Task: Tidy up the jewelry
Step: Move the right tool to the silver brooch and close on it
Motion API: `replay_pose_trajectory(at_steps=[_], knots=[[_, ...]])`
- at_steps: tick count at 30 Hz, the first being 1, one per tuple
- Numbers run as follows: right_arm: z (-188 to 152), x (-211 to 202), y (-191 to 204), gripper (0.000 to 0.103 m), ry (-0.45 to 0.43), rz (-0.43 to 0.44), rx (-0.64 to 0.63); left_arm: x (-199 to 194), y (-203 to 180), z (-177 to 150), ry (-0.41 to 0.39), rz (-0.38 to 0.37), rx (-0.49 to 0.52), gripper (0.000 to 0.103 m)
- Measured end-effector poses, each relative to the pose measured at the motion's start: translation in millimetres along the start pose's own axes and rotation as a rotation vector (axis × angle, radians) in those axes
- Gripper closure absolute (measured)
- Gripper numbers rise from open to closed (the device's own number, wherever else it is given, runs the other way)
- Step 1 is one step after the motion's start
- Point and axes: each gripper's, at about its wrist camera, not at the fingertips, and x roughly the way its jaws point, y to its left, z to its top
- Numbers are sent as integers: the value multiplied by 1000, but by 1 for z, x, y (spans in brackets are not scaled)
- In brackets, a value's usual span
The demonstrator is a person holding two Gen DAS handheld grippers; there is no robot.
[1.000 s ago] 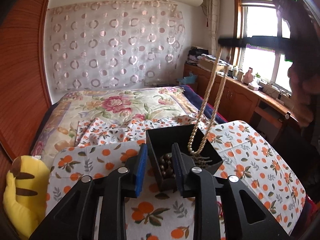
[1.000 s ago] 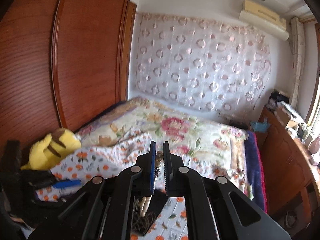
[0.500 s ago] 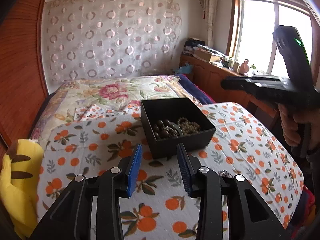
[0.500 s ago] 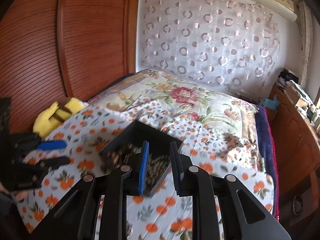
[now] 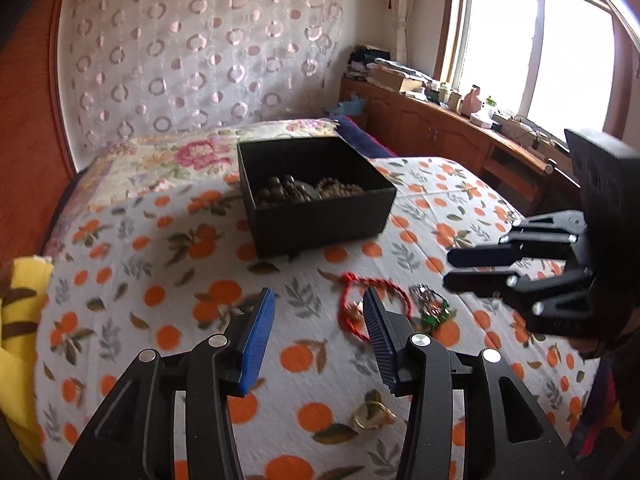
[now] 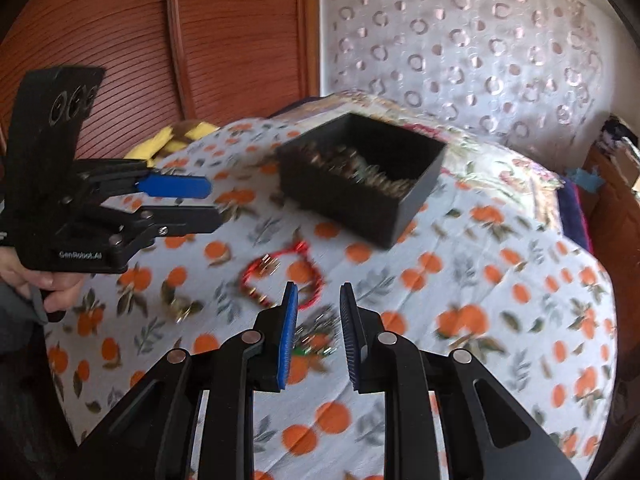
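Nearest in the left wrist view, a small gold ring (image 5: 372, 416) lies on the orange-print cloth (image 5: 168, 272) just below the left gripper (image 5: 318, 322), whose jaws stand wide apart and empty; the right wrist view blurs that ring. Just past the fingertips lies a red cord bracelet (image 5: 370, 306), a loop stretched near to far, with a green-and-silver trinket (image 5: 430, 308) beside it. The right gripper (image 6: 318, 320) hovers over that trinket, jaws parted, holding nothing. Farther back sits the black box (image 5: 320, 216), open side up, with dark beads (image 5: 282, 192) and pale beads (image 5: 342, 190) inside. Only the left view shows the window (image 5: 540, 40).
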Motion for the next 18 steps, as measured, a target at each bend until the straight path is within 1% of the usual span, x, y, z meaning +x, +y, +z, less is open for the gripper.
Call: replay_pose_trajectory(at_steps=[4,5,10,13,15,18], knots=[[-6,5,5,79,18,19,-1,-3,0,-6,0,-5,-21,56],[-7,6,5,79,23,17,-2,-3,1,-8,0,-7,-28,52],[-10,15,5,79,67,34,-8,-2,3,-15,13,-1,-41,51],[-11,21,9,78,85,34,-32,2,3,-18,25,6,-45,48],[-11,21,12,77,89,40,-46,5,3,-20,32,11,-47,39],[-11,19,17,77,109,33,-69,7,1,-21,37,22,-44,30]])
